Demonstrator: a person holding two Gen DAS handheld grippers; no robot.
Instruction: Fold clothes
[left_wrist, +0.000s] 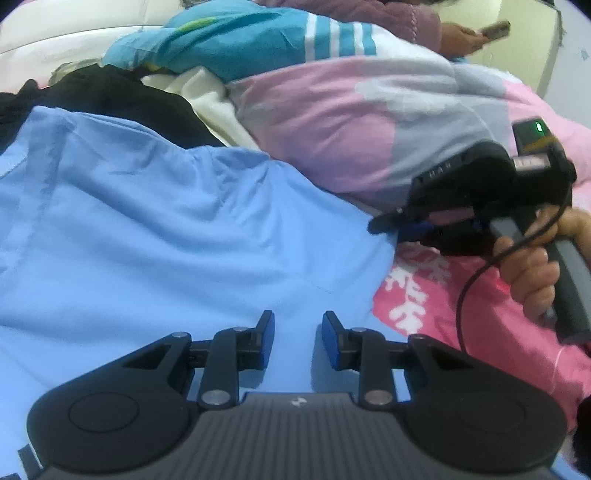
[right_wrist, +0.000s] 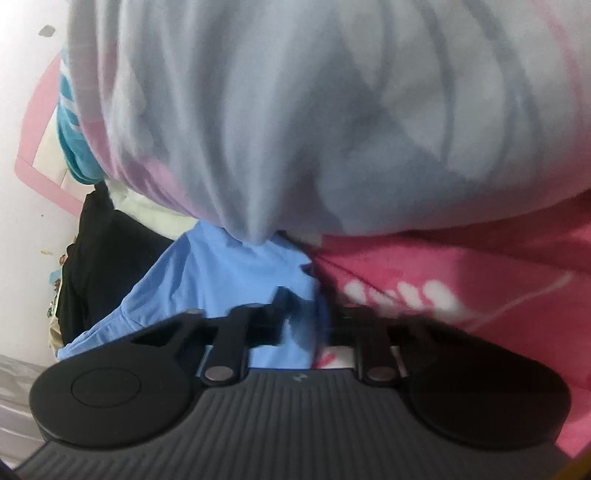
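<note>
Right gripper (right_wrist: 303, 317) is pinching the far-right edge of the light blue cotton shirt (left_wrist: 147, 229), likely to pull a fold. Left gripper (left_wrist: 298, 338) is hovering over the near hem, jaws spread, empty, on the pink printed bedsheet (left_wrist: 461, 332).

Light-blue shirt (left_wrist: 147, 229) lies spread on the pink bedsheet (left_wrist: 461, 332).

The light blue shirt (left_wrist: 155, 236) is thin, smooth, matt woven cloth with soft creases. The pink and grey quilt (left_wrist: 351, 125) looks like soft padded cotton, the pink sheet (left_wrist: 480, 332) a matt printed cloth. The left gripper (left_wrist: 297, 339) is matt black plastic with a ribbed body, bright metal rivets and blue rubbery pads (left_wrist: 269, 341).
</note>
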